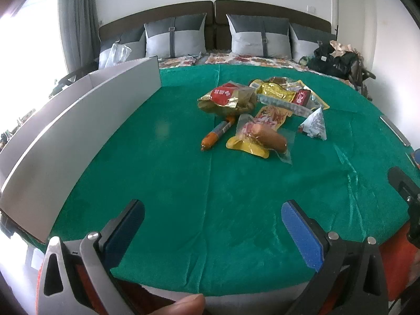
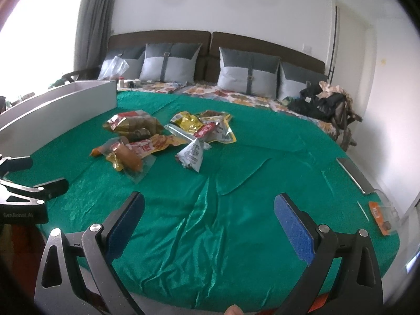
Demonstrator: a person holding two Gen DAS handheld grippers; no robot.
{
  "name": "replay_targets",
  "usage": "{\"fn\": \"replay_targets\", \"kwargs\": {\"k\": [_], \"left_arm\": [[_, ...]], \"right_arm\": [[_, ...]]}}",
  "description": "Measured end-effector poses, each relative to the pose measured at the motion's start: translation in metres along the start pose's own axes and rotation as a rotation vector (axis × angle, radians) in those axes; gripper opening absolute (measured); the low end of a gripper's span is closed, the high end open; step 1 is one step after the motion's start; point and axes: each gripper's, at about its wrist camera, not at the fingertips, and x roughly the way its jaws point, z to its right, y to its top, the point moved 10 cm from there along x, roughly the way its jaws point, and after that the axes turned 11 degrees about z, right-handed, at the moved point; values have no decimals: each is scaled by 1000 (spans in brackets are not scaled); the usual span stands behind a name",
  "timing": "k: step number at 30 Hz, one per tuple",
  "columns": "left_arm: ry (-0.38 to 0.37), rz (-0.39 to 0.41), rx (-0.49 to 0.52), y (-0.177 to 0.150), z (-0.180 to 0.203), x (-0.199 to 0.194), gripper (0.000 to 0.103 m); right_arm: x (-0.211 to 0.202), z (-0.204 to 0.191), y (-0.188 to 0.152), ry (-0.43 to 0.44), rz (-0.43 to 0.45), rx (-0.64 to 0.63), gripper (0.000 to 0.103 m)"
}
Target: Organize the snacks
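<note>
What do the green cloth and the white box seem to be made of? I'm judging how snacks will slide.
The green cloth looks like satin-like fabric: glossy highlights run along its wrinkles. The white box looks like matte cardboard or thin board: flat, stiff walls with thin edges; which one is unclear.

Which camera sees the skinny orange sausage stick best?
The left wrist view: the skinny orange sausage stick lies in the open on the green cloth. In the right wrist view only its orange end peeks from behind the packets.
</note>
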Motion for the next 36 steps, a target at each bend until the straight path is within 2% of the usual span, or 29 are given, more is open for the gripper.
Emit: {"fn": "replay_targets", "kwargs": {"k": [11, 16, 19, 22, 24, 27, 30, 33, 36], "left_arm": [[-20, -5, 5, -2, -2, -1, 103], [-1, -79, -18, -10, -17, 9, 103], [12, -149, -81, -19, -32, 18, 103], [58, -157, -135, -20, -49, 25, 103], [46, -168, -153, -12, -55, 33, 103], [25, -173, -121, 13, -60, 53, 103], [-15, -218, -49, 30, -55, 81, 103], [-76, -283, 30, 34, -38, 110, 103], [-63, -320, 124, 34, -29, 137, 101]], "right_arm": [[3, -8, -6, 11, -29, -30, 100], [0, -16, -3, 21, -22, -49, 100], [-3, -17, -1, 25, -14, -53, 100], [-4, -15, -2, 28, -15, -40, 100], [-3, -11, -3, 25, -21, -25, 100], [0, -5, -6, 21, -37, 0, 100], [1, 1, -8, 23, -45, 19, 100], [0, 8, -9, 18, -44, 45, 100], [-1, 18, -10, 7, -48, 74, 100]]}}
